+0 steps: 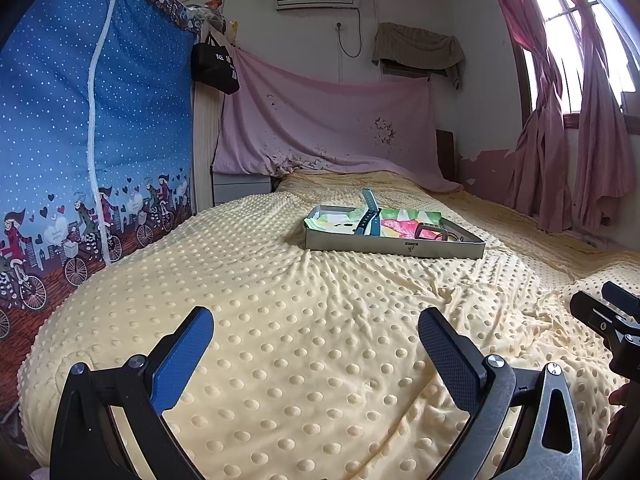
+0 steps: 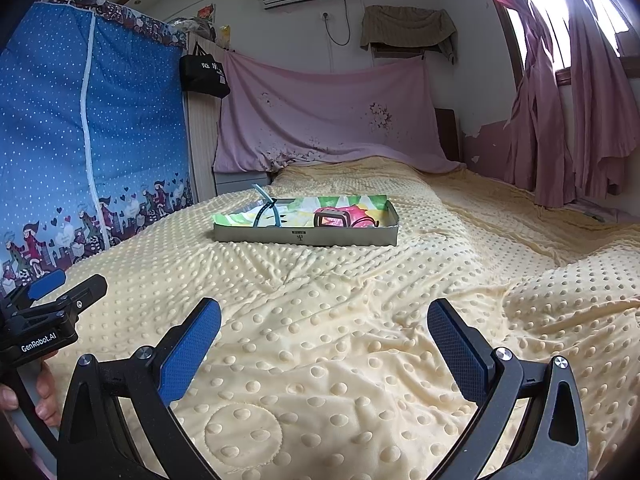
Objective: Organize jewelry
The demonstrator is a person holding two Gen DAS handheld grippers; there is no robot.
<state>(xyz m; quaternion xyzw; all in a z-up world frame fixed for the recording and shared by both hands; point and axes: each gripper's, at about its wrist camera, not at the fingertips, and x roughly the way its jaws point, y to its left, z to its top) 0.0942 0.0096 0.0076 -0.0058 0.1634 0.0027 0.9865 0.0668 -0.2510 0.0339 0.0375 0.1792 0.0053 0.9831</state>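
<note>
A shallow grey box (image 1: 394, 247) (image 2: 306, 237) lined with colourful paper sits on the yellow dotted bedspread, well ahead of both grippers. In it a teal watch strap (image 1: 370, 216) (image 2: 267, 209) sticks up at the left and a pink-and-dark bangle-like piece (image 1: 431, 234) (image 2: 334, 217) lies at the right. My left gripper (image 1: 316, 346) is open and empty above the bedspread. My right gripper (image 2: 325, 342) is open and empty too. Each gripper shows at the edge of the other's view (image 1: 612, 320) (image 2: 52, 300).
The yellow bedspread (image 1: 280, 320) (image 2: 360, 300) covers the bed. A blue fabric wardrobe (image 1: 92, 140) (image 2: 88, 140) stands at the left. A pink sheet (image 1: 328, 128) hangs at the headboard. Pink curtains (image 1: 580, 140) hang at the right window.
</note>
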